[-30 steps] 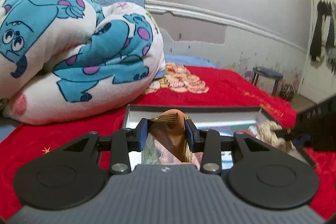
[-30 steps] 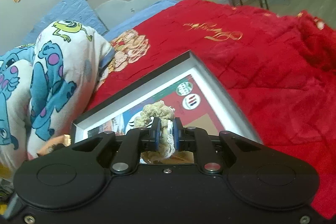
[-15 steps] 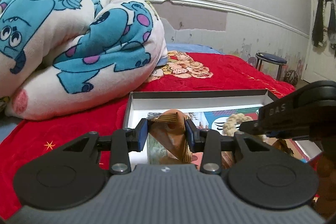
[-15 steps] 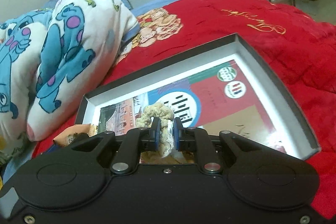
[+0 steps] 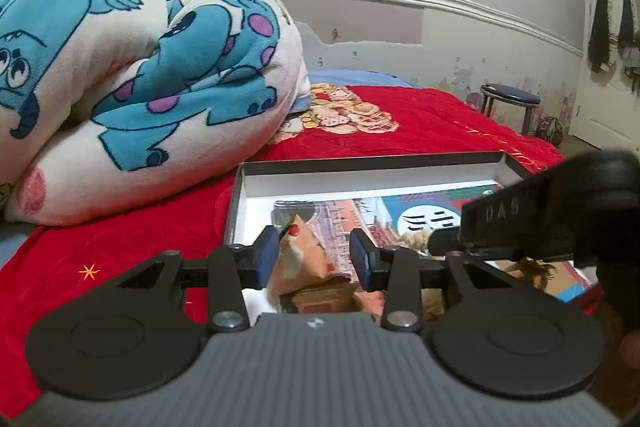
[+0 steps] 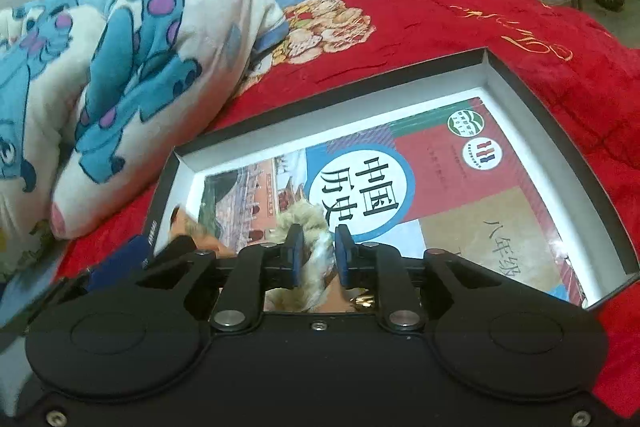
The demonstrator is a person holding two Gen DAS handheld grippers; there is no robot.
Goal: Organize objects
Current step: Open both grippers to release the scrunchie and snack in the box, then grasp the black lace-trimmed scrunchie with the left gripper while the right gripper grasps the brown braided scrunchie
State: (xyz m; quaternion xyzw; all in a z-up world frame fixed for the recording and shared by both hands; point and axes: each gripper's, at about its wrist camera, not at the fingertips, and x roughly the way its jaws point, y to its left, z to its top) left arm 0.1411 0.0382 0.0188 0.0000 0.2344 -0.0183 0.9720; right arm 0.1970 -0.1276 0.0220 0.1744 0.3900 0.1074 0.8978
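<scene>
A shallow black box point(image 6: 520, 83) with white inner walls lies on the red bedspread point(image 6: 460, 19), and a book point(image 6: 440, 163) with a red, white and blue cover fills its floor. My left gripper point(image 5: 314, 259) hovers over the box's near left corner point(image 5: 240, 187), jaws opening. A folded orange patterned cloth point(image 5: 300, 255) sits loose between them, clear of the right pad. My right gripper point(image 6: 318, 255) is beside it over the book point(image 5: 360, 215), jaws opening too. A cream fluffy scrunchie point(image 6: 312, 227) rests slack between those pads.
A rolled blanket point(image 5: 140, 87) with blue monsters lies against the box's left side, also in the right wrist view point(image 6: 132, 67). Beyond the bed stand a small stool point(image 5: 508, 99) and a door with dark clothes point(image 5: 612, 15) hanging on it.
Both pairs of jaws have widened. The orange cloth has sunk lower between the left pads, and the scrunchie has puffed out. The right gripper has moved left over the box, beside the left one.
</scene>
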